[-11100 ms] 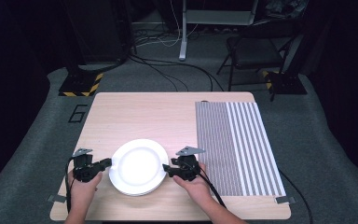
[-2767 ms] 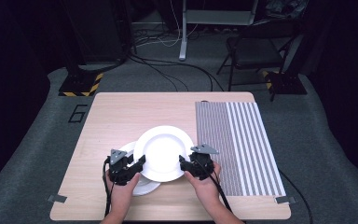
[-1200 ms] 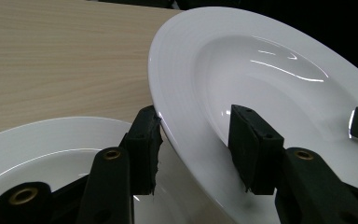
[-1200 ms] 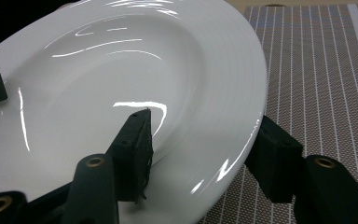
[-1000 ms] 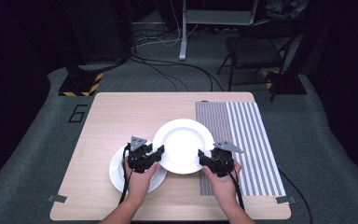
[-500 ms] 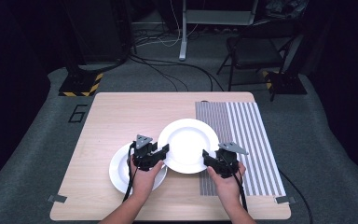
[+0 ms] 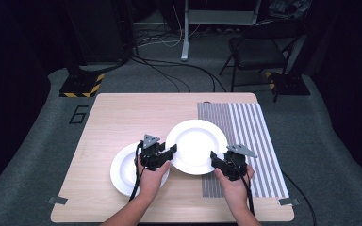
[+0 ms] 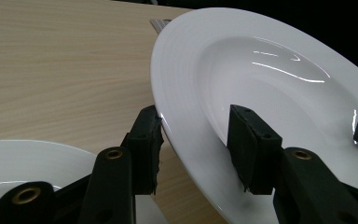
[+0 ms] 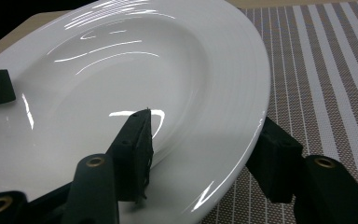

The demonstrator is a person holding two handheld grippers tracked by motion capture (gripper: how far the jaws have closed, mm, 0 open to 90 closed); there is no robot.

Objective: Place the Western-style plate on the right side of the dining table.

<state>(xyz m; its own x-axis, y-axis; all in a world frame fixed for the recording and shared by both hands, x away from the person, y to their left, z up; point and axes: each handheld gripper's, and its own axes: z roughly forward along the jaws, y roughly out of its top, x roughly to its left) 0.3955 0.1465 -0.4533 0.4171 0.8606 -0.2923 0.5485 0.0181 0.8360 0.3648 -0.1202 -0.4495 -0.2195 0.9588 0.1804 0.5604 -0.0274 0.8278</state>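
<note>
The upper white plate [image 7: 196, 146], bare inside, is held above the bench [image 7: 113, 117], over the edge of the striped mat [image 7: 250, 136]. The left claw [image 7: 164, 155] and right claw [image 7: 220, 162] each clench its rim. A 2nd plate [image 7: 125, 172], also bare, lies on the bench; the floor beside reads "6" [image 7: 78, 114].

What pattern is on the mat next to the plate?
Thin grey and white stripes on the mat, clearest in the right gripper view.

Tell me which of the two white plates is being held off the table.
The right-hand plate, gripped at opposite rims by the left gripper and right gripper; the other plate lies flat.
</note>
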